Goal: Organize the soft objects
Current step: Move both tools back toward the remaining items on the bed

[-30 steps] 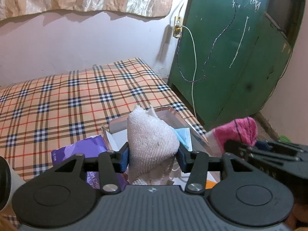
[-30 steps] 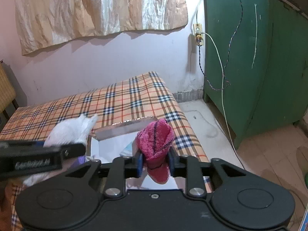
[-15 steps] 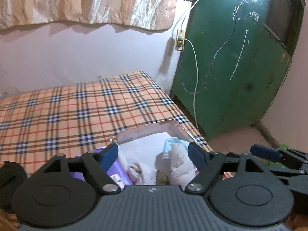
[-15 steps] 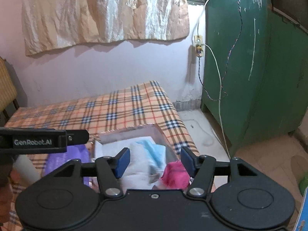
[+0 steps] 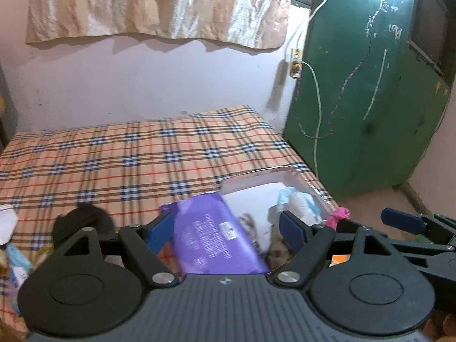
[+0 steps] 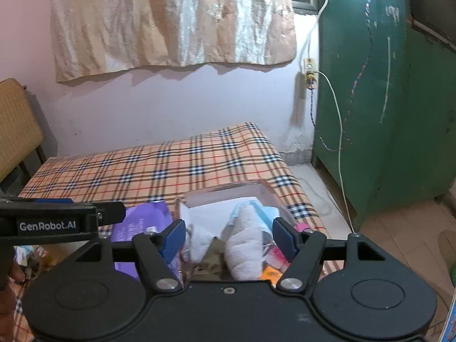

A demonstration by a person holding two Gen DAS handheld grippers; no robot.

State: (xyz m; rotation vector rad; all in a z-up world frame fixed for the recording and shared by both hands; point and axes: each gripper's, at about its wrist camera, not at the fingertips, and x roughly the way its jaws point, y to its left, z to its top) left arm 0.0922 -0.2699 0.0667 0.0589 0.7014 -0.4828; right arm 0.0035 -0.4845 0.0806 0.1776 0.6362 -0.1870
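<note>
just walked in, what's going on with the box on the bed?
A person is sorting soft items into a white open-topped box on the plaid-covered bed, one tool in each hand. The left tool is open with nothing between its pads. The right tool is opening, also empty. A fluffy white rolled cloth and a crumpled pink cloth lie in the box. A flat purple plastic packet lies beside it, and a black bundled cloth sits on the bed, not yet boxed.
</note>
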